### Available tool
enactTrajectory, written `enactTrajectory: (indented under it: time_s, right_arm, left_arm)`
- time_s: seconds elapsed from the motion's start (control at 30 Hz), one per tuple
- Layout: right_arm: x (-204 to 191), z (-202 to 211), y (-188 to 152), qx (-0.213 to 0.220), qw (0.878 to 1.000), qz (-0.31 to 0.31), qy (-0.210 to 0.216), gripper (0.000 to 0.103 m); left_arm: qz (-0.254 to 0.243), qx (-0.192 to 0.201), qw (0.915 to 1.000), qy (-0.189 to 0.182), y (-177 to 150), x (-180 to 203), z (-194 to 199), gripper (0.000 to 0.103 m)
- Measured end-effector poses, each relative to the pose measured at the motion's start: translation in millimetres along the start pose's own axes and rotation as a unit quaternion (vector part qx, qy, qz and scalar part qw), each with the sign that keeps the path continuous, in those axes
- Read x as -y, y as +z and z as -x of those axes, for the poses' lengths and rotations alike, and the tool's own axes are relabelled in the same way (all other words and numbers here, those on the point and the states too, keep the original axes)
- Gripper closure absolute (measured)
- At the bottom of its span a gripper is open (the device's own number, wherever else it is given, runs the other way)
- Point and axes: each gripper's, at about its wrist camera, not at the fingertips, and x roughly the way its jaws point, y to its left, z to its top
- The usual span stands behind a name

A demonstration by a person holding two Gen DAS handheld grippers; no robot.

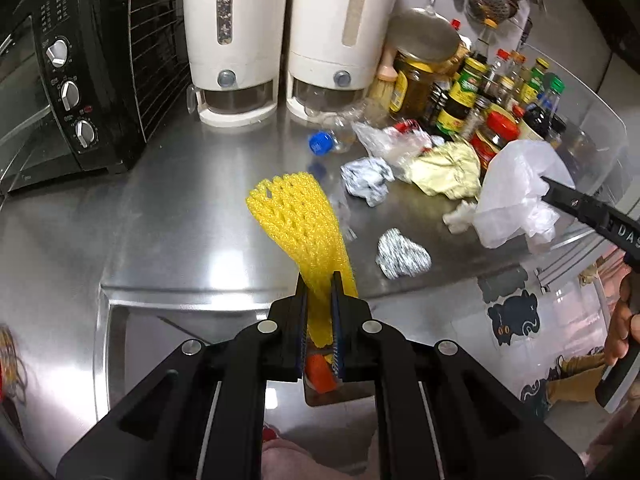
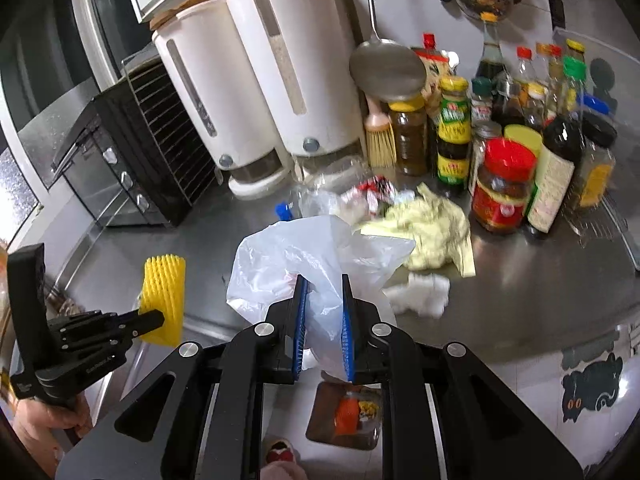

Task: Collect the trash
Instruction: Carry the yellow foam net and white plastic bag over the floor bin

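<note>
My left gripper (image 1: 320, 280) is shut on a yellow foam net sleeve (image 1: 298, 218) and holds it above the steel counter's front edge; it also shows in the right wrist view (image 2: 164, 296). My right gripper (image 2: 323, 280) is shut on a white plastic bag (image 2: 308, 256), also seen in the left wrist view (image 1: 516, 192). On the counter lie two crumpled foil balls (image 1: 402, 256) (image 1: 368, 180), a pale yellow wrapper (image 1: 448, 170), a white tissue (image 2: 420, 298), a clear bag (image 1: 390, 140) and a blue-capped crushed bottle (image 1: 320, 143).
A black toaster oven (image 1: 60, 80) stands at the left. Two white dispensers (image 1: 288, 40) stand at the back. Several sauce jars and bottles (image 2: 504, 184) crowd the back right. A bin with trash (image 2: 348, 416) sits on the floor below the counter edge.
</note>
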Motion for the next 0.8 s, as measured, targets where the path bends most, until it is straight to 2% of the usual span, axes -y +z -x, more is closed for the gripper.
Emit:
enactTrajectory:
  time_s: [0.2, 0.37, 0.57, 0.8]
  right_arm:
    - [10, 0, -39, -0.039, 0.999, -0.02, -0.002, 0.087]
    - [17, -14, -82, -0.091, 0.995, -0.033, -0.006, 0.087]
    - [22, -45, -126, -0.142, 0.989, -0.039, -0.015, 0.087]
    - [31, -94, -170, -0.188, 0.98, -0.063, -0.019, 0.087]
  left_arm:
    - [-0.006, -0.025, 0.9996, -0.012, -32, 13, 0, 0.094]
    - [-0.005, -0.056, 0.9981, -0.024, -60, 17, -10, 0.094]
    - [0.0, -0.094, 0.995, -0.035, -93, 18, -38, 0.094]
    - [0.005, -0.137, 0.9898, -0.04, -133, 17, -93, 0.094]
